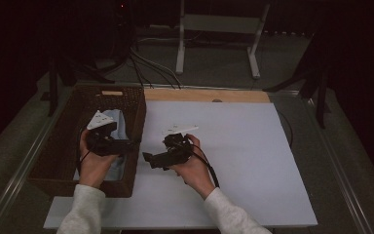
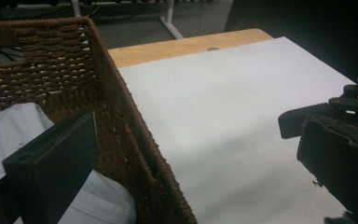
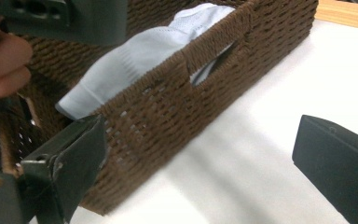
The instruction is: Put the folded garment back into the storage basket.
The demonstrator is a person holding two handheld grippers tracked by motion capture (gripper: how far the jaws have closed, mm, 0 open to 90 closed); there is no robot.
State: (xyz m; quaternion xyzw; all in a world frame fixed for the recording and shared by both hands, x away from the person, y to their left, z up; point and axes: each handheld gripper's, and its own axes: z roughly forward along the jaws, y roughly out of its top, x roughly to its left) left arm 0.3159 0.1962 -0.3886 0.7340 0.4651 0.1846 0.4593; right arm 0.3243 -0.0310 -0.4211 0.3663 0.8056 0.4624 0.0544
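The pale blue-white folded cloth [image 1: 117,122] lay inside the brown woven wicker basket [image 1: 134,105] in the high view, at the basket's far end. The left gripper [image 1: 126,145] hung over the basket's right wall, above the cloth, while the right gripper [image 1: 148,158] sat just outside that wall over the white table sheet [image 1: 233,146]. Neither held anything, so I judged the cloth not yet picked up and the lifting out all left to do.

In the left gripper view, the cloth [image 2: 9,135] lay low in the basket [image 2: 121,116]; only 1 jaw showed, so I could not tell its spread.

In the right gripper view, its 2 jaws stood wide apart and empty, facing the basket's [image 3: 177,107] side wall, with the cloth [image 3: 140,56] bulging above the rim.
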